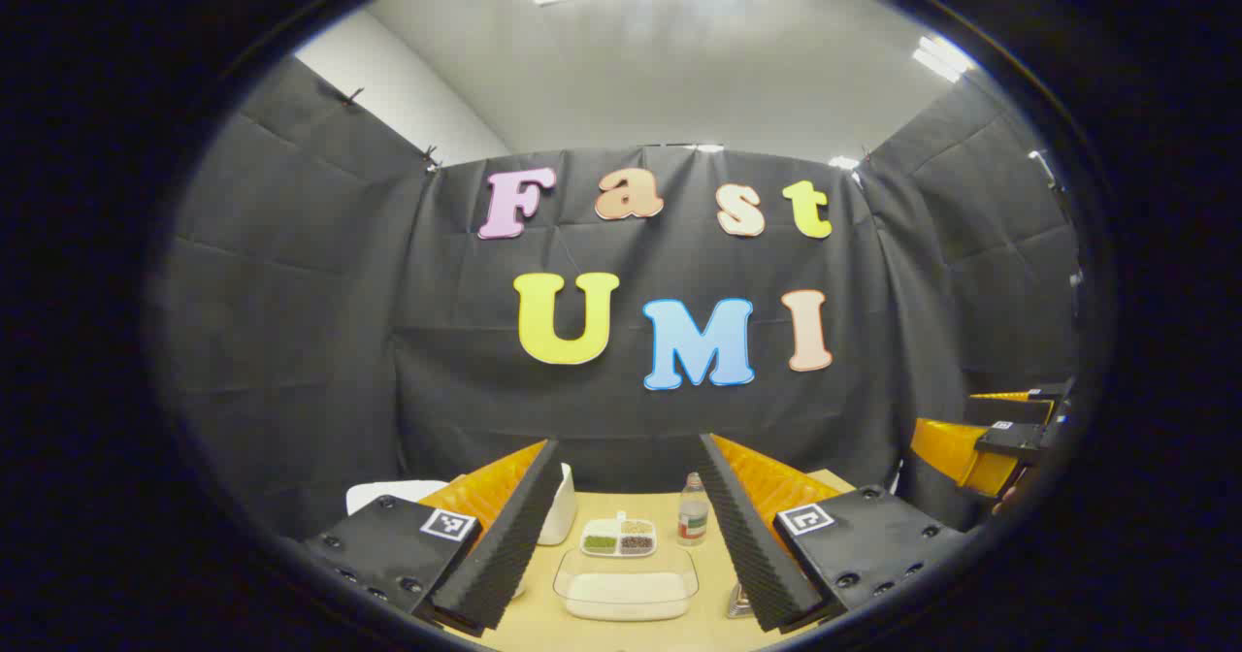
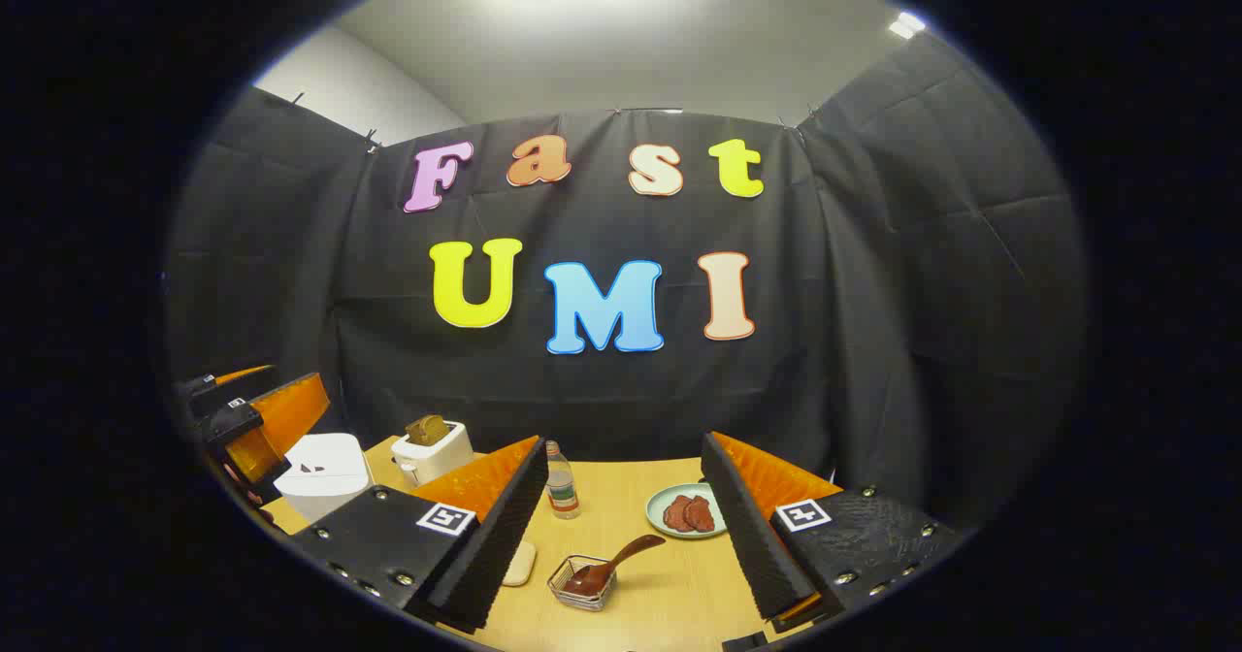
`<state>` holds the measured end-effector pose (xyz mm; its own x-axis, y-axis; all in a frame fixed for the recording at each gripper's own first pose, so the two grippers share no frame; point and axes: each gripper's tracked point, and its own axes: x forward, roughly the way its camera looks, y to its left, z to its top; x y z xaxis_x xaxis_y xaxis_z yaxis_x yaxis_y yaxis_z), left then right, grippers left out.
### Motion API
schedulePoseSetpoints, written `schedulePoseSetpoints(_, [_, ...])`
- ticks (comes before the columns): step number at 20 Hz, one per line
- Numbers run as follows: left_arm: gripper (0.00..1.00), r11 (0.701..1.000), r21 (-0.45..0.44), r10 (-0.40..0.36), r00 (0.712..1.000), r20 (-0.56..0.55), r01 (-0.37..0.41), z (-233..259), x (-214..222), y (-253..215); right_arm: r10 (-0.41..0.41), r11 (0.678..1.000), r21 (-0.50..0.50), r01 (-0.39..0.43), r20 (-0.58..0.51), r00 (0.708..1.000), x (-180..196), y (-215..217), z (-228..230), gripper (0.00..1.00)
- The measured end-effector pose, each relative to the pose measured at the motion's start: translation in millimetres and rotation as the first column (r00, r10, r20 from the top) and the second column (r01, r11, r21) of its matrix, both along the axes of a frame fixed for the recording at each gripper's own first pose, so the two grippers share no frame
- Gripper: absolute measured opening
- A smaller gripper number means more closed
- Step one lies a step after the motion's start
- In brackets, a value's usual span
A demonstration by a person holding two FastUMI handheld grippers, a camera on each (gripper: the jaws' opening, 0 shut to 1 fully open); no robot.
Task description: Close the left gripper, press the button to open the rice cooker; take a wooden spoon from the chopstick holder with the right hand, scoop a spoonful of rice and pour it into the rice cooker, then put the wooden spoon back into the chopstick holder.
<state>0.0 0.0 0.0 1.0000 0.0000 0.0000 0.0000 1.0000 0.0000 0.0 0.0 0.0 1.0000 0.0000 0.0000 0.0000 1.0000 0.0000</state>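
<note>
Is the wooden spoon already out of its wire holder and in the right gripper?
No, the wooden spoon sits in the wire holder on the table, and the right gripper hangs open above it.

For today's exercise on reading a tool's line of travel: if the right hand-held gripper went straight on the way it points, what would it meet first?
Probably nothing on the table. The right hand-held gripper is open and aimed high, at the booth's black cloth wall. The wooden spoon in its wire holder lies lower, between the fingers; depth is unclear.

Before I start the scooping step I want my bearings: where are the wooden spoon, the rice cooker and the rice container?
wooden spoon (image 2: pixel 626 552): right gripper view, mid-handle.
rice cooker (image 2: pixel 325 472): right gripper view, white lid.
rice container (image 1: pixel 626 584): left gripper view, clear container's middle.
</note>
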Motion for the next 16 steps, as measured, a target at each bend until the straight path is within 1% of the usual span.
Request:
schedulePoseSetpoints(1, [0.97,1.000,0.006,0.003,1.000,0.006,-0.003,2.7,2.1,7.0,-0.006,1.000,-0.018,0.006,0.017,1.000,1.5,4.7,6.0,0.96])
schedulePoseSetpoints(4, [1.00,1.000,0.001,0.007,1.000,0.015,-0.007,1.8,5.0,22.7,-0.008,1.000,-0.029,0.010,0.064,0.998,4.3,20.9,18.8,0.97])
schedulePoseSetpoints(5, [0.94,1.000,-0.005,0.013,1.000,0.013,-0.013,0.8,7.0,28.5,-0.007,1.000,-0.028,0.009,0.077,0.997,4.4,27.1,23.0,0.97])
schedulePoseSetpoints(6, [0.97,1.000,-0.008,0.019,1.000,-0.001,-0.019,-5.1,8.5,34.2,-0.009,0.999,-0.036,0.012,0.081,0.997,7.0,34.2,24.9,0.96])
schedulePoseSetpoints(7, [0.94,1.000,-0.014,0.026,1.000,-0.013,-0.026,-9.1,9.8,39.8,-0.002,0.999,-0.039,0.006,0.085,0.996,8.9,39.8,25.5,0.97])
schedulePoseSetpoints(8, [0.97,0.999,-0.022,0.035,0.999,-0.013,-0.036,-10.7,11.9,47.5,0.010,0.999,-0.036,-0.006,0.090,0.996,11.2,47.4,27.5,0.97])
schedulePoseSetpoints(10, [0.97,0.998,-0.036,0.050,0.999,-0.014,-0.051,-12.0,15.2,58.7,0.017,0.999,-0.035,-0.015,0.078,0.997,15.3,54.6,23.1,0.96])
schedulePoseSetpoints(11, [0.94,0.998,-0.040,0.055,0.998,-0.017,-0.056,-12.2,17.4,63.4,0.024,0.999,-0.036,-0.021,0.075,0.997,17.2,58.0,23.1,0.96])
schedulePoseSetpoints(12, [0.97,0.997,-0.044,0.063,0.998,-0.015,-0.063,-12.3,20.1,68.1,0.030,0.999,-0.039,-0.027,0.075,0.997,18.7,62.8,23.4,0.96])
schedulePoseSetpoints(14, [0.97,0.996,-0.048,0.078,0.997,-0.010,-0.078,-11.1,22.9,76.1,0.050,0.998,-0.046,-0.047,0.077,0.996,22.9,70.3,24.1,0.96])
schedulePoseSetpoints(15, [0.94,0.995,-0.049,0.084,0.996,-0.013,-0.085,-11.8,24.0,79.2,0.059,0.997,-0.050,-0.055,0.078,0.995,24.5,72.8,24.6,0.96])
schedulePoseSetpoints(16, [0.97,0.995,-0.056,0.085,0.996,-0.017,-0.086,-14.8,25.8,79.6,0.067,0.997,-0.052,-0.063,0.078,0.995,26.5,73.1,24.5,0.96])
